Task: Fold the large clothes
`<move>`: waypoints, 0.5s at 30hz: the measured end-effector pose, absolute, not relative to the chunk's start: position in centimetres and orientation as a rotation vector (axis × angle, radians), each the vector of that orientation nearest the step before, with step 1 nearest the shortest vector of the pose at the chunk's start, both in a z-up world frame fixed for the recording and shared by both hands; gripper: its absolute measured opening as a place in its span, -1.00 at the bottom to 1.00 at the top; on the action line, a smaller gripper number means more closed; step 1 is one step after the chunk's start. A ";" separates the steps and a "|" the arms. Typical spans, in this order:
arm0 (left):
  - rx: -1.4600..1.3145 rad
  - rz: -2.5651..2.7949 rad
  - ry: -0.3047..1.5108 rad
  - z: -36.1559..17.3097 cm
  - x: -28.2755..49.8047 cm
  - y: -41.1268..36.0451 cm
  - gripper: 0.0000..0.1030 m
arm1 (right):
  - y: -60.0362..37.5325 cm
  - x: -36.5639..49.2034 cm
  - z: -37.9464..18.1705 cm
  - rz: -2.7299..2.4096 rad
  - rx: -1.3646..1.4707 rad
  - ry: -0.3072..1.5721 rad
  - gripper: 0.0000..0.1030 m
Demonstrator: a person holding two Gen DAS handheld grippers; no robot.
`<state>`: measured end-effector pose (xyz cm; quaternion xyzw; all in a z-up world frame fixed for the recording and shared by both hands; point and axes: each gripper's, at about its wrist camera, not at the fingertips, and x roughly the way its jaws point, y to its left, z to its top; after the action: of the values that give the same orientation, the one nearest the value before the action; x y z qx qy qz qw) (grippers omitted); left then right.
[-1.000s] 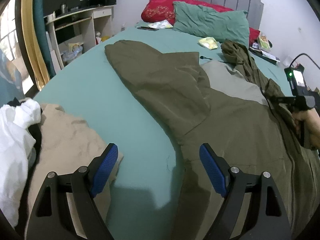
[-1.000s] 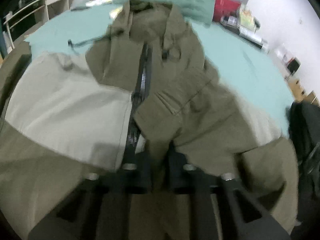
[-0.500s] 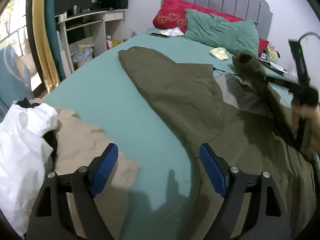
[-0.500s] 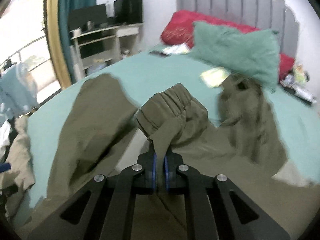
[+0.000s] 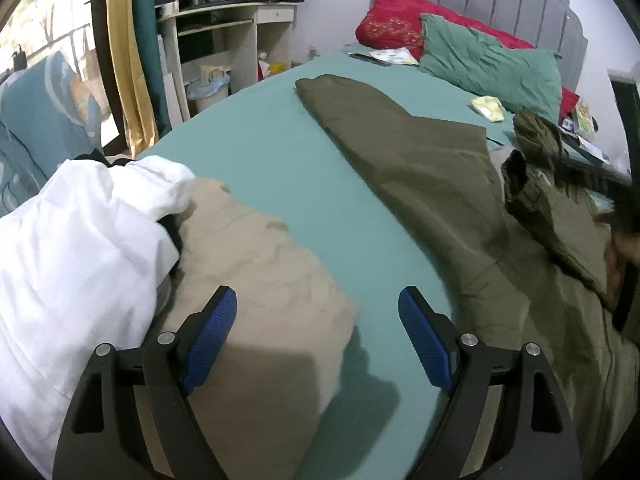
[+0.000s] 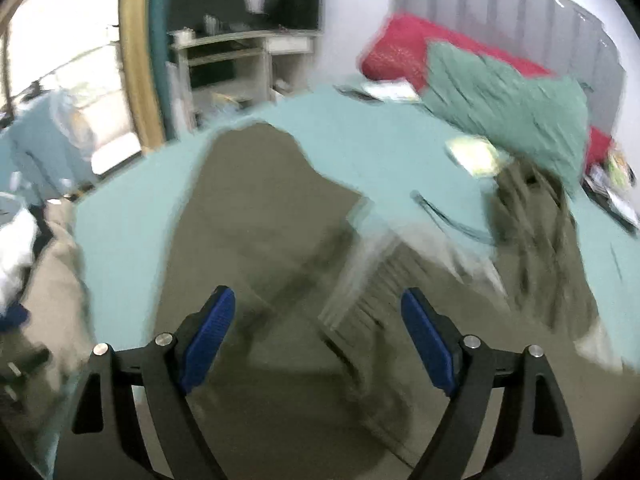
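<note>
So the big olive jacket [image 5: 432, 184] is spread across the teal bed [image 5: 256, 168], taking up the middle and right side of the left wrist frame. One sleeve runs up toward the upper middle of the frame, and a bunched cuff sits at the right edge, right by the other tool and the hand holding it, which are pretty blurred there. In the right wrist view the jacket [image 6: 256, 216] fills the centre and lower part of the frame, but that shot is really smeared, so details are hard to make out.

Left tongs [image 5: 318, 340] are spread wide, blue pads well apart, nothing between them. They hang over the spot where a tan garment [image 5: 260, 280] in the lower left meets bare sheet. A crumpled white garment [image 5: 80, 248] sits just left of the tan one, touching it.

Right tongs [image 6: 318, 340] are also wide open with nothing in them, hanging over the olive fabric.

Up at the top right of the left wrist frame there's a green pillow [image 5: 488, 68] leaning against a red pillow [image 5: 392, 24], with a grey headboard [image 5: 500, 0] behind. A white desk [image 5: 224, 28] is in the upper left, next to a yellow curtain [image 5: 128, 64].
</note>
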<state>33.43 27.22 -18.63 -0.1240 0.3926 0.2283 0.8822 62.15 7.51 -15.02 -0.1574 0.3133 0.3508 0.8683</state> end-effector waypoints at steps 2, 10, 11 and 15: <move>-0.235 0.467 0.814 -18.5 33.1 27.1 0.67 | 11.1 62.0 -15.2 0.796 -0.348 0.661 0.65; -0.274 0.445 0.814 -18.2 32.9 28.3 0.67 | 23.6 61.7 -21.1 0.864 -0.408 0.810 0.45; -0.278 0.446 0.812 -18.3 32.9 28.3 0.67 | 24.5 62.2 -21.9 0.856 -0.420 0.831 0.21; -0.270 0.446 0.821 -18.4 33.1 28.4 0.67 | 24.3 64.0 -22.7 0.856 -0.373 0.926 -0.94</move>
<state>33.10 28.38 -18.41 -0.1300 0.3944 0.2143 0.8841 64.01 24.34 -22.67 -0.1734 0.4304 0.3977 0.7915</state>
